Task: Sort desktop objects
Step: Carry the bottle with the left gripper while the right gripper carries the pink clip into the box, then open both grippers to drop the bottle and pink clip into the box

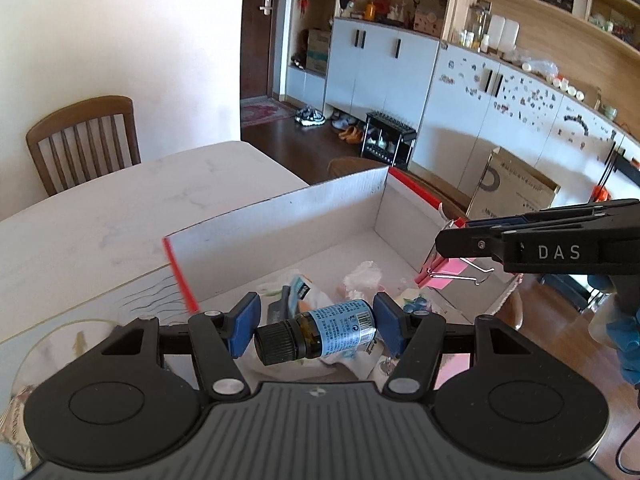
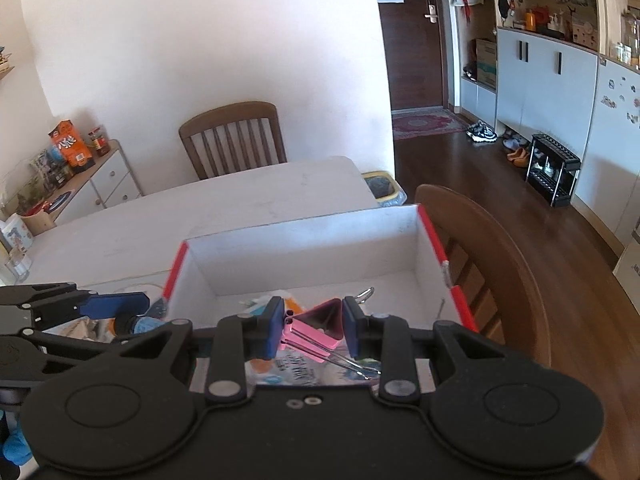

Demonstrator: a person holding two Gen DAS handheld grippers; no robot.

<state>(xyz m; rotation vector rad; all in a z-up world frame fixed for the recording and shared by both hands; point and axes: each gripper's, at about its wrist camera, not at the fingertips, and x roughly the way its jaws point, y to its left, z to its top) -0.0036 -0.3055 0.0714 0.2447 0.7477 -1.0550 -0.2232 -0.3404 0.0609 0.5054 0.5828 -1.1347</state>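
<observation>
We count one small bottle (image 1: 334, 330), one pink binder clip (image 2: 316, 330) and one open box (image 2: 304, 248). We also see two wooden chairs (image 2: 234, 136) and one table (image 1: 120, 208).

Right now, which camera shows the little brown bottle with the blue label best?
The left wrist view: the brown bottle lies sideways between the left hand-held gripper's blue pads, cap and label clear. The right wrist view shows only a sliver behind that gripper.

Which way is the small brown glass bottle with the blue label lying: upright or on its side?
On its side. The small brown glass bottle with the blue label lies crosswise between the left tool's blue pads, black cap pointing left.
</observation>
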